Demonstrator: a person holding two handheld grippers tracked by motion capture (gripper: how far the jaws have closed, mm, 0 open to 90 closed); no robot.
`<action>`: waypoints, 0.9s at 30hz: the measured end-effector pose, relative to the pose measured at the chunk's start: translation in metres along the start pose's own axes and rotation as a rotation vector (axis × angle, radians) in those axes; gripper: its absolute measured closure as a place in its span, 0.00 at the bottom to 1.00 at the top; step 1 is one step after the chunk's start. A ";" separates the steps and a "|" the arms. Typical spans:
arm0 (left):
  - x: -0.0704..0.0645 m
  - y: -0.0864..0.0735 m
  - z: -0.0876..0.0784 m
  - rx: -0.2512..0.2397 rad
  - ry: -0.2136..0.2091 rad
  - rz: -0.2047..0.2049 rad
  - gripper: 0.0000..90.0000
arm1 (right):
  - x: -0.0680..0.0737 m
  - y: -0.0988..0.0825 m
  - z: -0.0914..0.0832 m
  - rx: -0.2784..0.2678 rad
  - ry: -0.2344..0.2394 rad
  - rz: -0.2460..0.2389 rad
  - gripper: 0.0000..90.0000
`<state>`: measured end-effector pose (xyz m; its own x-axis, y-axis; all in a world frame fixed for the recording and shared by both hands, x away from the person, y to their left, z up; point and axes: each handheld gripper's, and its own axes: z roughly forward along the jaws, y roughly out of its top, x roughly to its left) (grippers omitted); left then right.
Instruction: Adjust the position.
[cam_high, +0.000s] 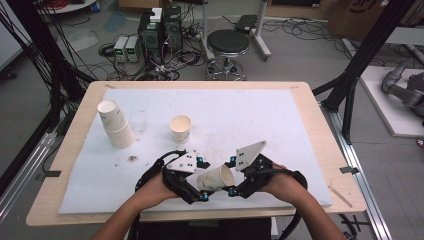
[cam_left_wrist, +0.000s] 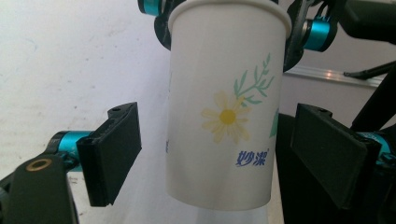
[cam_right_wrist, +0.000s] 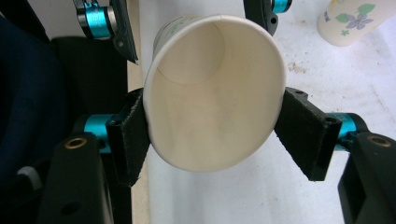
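A white paper cup (cam_high: 215, 178) with a daisy print hangs tilted above the front of the table, mouth towards the right. My right gripper (cam_high: 231, 176) is shut on it at the rim. In the right gripper view both pads (cam_right_wrist: 133, 135) press the cup's mouth (cam_right_wrist: 210, 116) into an oval between the right gripper's (cam_right_wrist: 214, 100) fingertips. My left gripper (cam_high: 202, 181) stands open around the cup's lower body. In the left gripper view the cup (cam_left_wrist: 224, 116) sits between the left gripper's (cam_left_wrist: 218, 112) fingers with a gap on each side.
A stack of two cups (cam_high: 116, 125) stands at the left of the white mat (cam_high: 250, 115). A single upright cup (cam_high: 180, 128) stands mid-table, and a flower-printed cup (cam_right_wrist: 355, 18) shows in the right gripper view. A stool (cam_high: 227, 45) is beyond the far edge.
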<state>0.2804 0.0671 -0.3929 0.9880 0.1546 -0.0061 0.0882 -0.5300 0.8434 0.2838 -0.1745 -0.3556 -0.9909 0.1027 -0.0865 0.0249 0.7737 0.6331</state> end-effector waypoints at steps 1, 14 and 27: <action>0.000 0.000 0.001 0.005 0.007 0.002 0.18 | 0.000 0.002 0.000 0.014 -0.002 -0.003 0.35; 0.001 0.002 0.009 0.047 -0.002 -0.006 0.21 | -0.002 0.020 0.005 0.134 -0.003 -0.054 0.35; 0.003 0.002 0.017 0.078 -0.032 -0.027 0.30 | -0.003 0.025 0.009 0.203 0.006 -0.073 0.34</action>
<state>0.2860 0.0520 -0.4003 0.9884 0.1443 -0.0466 0.1237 -0.5897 0.7981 0.2882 -0.1496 -0.3461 -0.9918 0.0385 -0.1219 -0.0216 0.8891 0.4572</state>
